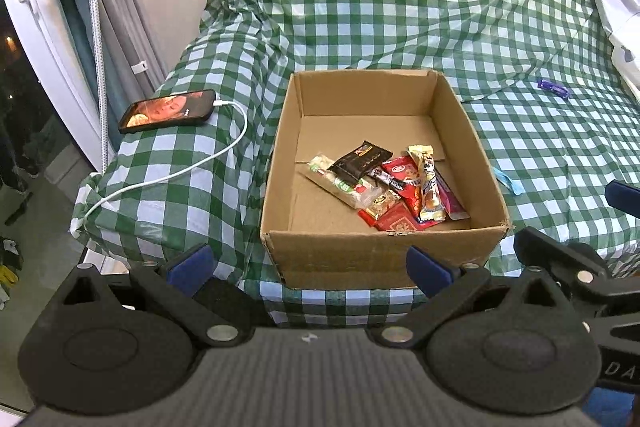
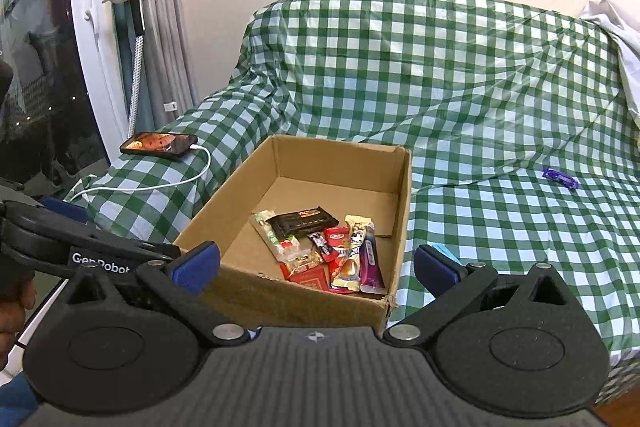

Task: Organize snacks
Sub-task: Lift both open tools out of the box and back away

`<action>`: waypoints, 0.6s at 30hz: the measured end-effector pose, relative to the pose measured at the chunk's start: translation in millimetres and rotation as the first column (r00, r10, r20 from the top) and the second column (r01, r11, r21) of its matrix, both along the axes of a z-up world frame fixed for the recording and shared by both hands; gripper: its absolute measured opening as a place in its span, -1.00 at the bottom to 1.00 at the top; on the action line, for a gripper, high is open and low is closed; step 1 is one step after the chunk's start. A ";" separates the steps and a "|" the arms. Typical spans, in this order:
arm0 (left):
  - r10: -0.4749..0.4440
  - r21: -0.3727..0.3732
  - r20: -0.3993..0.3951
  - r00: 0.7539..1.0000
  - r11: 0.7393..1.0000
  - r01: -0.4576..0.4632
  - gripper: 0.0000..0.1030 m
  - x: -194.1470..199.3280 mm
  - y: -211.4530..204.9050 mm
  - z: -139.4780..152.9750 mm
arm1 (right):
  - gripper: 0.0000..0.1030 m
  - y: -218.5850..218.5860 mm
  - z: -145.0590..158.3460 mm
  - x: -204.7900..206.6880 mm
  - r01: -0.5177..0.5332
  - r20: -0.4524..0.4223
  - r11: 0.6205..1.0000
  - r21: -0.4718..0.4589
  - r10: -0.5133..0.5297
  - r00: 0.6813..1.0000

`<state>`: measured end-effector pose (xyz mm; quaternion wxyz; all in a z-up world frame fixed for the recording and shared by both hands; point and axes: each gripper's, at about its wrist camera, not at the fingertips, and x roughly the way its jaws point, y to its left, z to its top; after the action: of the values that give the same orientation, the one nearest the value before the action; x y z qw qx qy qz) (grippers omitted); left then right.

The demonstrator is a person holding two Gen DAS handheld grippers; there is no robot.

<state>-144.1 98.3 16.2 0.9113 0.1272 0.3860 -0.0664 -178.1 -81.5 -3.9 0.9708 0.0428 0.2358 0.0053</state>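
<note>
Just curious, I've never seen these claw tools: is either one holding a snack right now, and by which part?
No. The left gripper and right gripper are both open with nothing between their fingers.

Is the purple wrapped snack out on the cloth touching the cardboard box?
Apart. The right wrist view shows the purple snack lying on the checkered cloth, with cloth between it and the cardboard box.

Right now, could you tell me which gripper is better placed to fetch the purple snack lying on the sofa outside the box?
Probably the right gripper. The purple snack lies right of the cardboard box, on its side. The left gripper faces the box instead. Both are open and empty.
</note>
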 end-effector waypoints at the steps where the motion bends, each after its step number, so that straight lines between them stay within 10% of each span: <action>1: 0.000 0.000 0.002 1.000 1.000 0.000 0.99 -0.9 -0.3 0.8 | 0.98 -0.6 0.6 -1.5 0.003 0.003 1.000 0.000 -0.003 1.000; 18: -0.008 0.016 0.004 1.000 1.000 0.008 0.99 -3.6 -4.5 3.8 | 0.99 0.8 3.9 -9.5 0.005 0.017 1.000 -0.004 -0.005 1.000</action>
<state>-147.7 93.8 20.0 0.9108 0.1364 0.3839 -0.0667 -187.6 -80.7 0.0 0.9729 0.0413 0.2275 0.0028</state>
